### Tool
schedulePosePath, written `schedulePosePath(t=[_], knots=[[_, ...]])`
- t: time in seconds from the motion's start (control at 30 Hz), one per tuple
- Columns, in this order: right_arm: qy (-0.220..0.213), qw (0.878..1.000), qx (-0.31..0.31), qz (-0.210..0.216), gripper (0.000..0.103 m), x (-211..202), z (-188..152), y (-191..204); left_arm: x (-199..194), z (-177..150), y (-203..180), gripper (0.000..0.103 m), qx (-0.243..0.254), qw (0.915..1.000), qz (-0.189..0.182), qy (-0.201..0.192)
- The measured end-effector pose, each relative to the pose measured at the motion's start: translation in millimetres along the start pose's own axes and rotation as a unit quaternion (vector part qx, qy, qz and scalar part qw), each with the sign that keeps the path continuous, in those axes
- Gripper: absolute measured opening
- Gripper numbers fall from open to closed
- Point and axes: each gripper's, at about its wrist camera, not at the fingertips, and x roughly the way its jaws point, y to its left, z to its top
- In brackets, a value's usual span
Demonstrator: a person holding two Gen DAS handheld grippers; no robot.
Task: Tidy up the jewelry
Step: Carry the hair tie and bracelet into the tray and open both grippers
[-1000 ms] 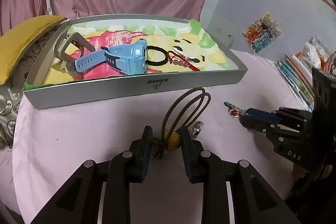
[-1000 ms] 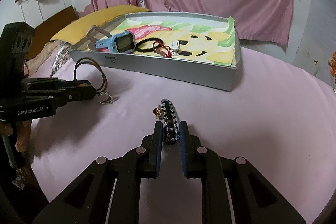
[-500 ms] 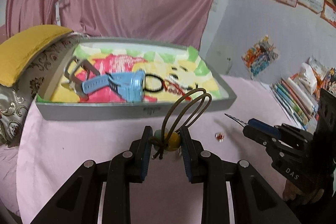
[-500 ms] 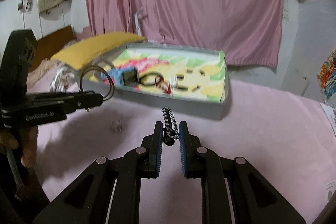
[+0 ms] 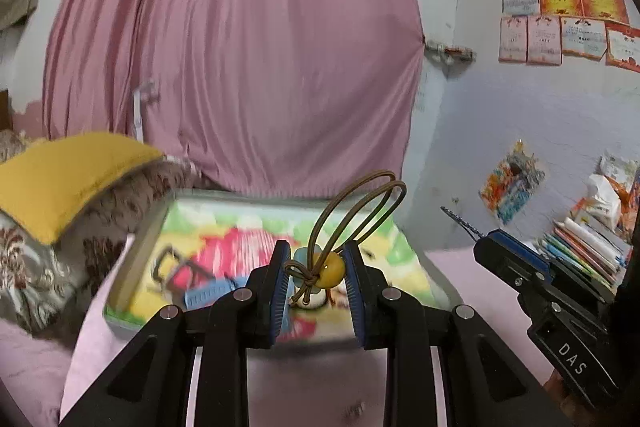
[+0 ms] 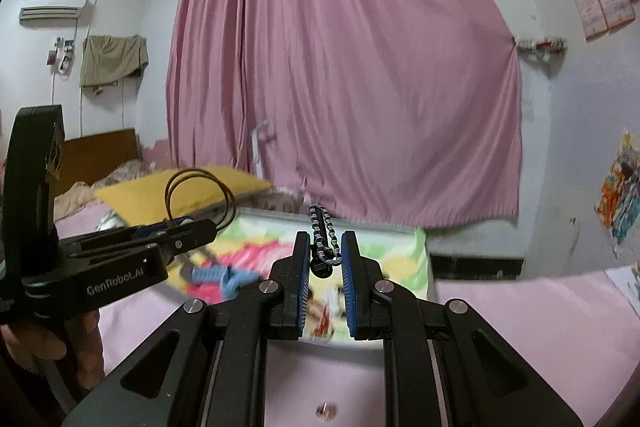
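My left gripper (image 5: 316, 269) is shut on a brown hair tie (image 5: 360, 203) with a yellow bead, held in the air above the grey tray (image 5: 132, 267). My right gripper (image 6: 325, 259) is shut on a black-and-white braided band (image 6: 320, 227), also lifted over the tray (image 6: 424, 247). A blue watch (image 5: 208, 293) and other pieces lie in the tray, blurred. The left gripper with the hair tie (image 6: 192, 187) shows at the left of the right wrist view; the right gripper (image 5: 496, 247) shows at the right of the left wrist view.
A yellow pillow (image 5: 60, 179) lies left of the tray. A pink curtain (image 5: 240, 67) hangs behind. Books (image 5: 584, 247) are stacked at the right. A small ring-like piece (image 6: 325, 409) lies on the pink tablecloth (image 6: 520, 327) below my right gripper.
Both grippers have risen from the tablecloth with their pieces and moved forward over the tray. The view now tilts up toward the curtain.
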Motion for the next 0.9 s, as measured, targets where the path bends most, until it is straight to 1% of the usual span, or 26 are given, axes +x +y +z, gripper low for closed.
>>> schedulePosePath(t=[0.1,0.17,0.33,0.43,0.63,0.83,0.9], knots=[[-0.031,0.999,-0.012,-0.011,0.013,3.0,5.0,2.0,6.1,6.1,2.5,0.025,0.003,0.9997,0.01,-0.024],[-0.042,0.999,-0.022,-0.02,0.014,8.8,7.5,4.0,10.6,9.5,5.2,0.025,0.001,0.9992,0.015,-0.037],[-0.032,0.999,-0.021,-0.026,0.013,25.3,7.2,5.7,26.3,12.4,9.9,0.025,0.001,0.9988,0.026,-0.042],[-0.011,0.999,-0.016,-0.027,0.013,39.5,3.2,4.0,38.2,11.9,11.9,0.025,-0.001,0.9991,0.031,-0.028],[0.048,0.999,0.004,-0.021,0.013,66.3,-5.9,-8.2,58.7,3.1,18.3,0.025,-0.005,0.9992,0.033,0.022],[0.12,0.992,0.036,0.009,0.014,93.9,-18.7,-20.1,73.6,-5.3,20.6,0.025,-0.002,0.9969,0.03,0.073],[0.139,0.989,0.045,0.013,0.014,100.9,-22.8,-25.0,77.5,-7.6,19.3,0.025,0.001,0.9959,0.028,0.086]])
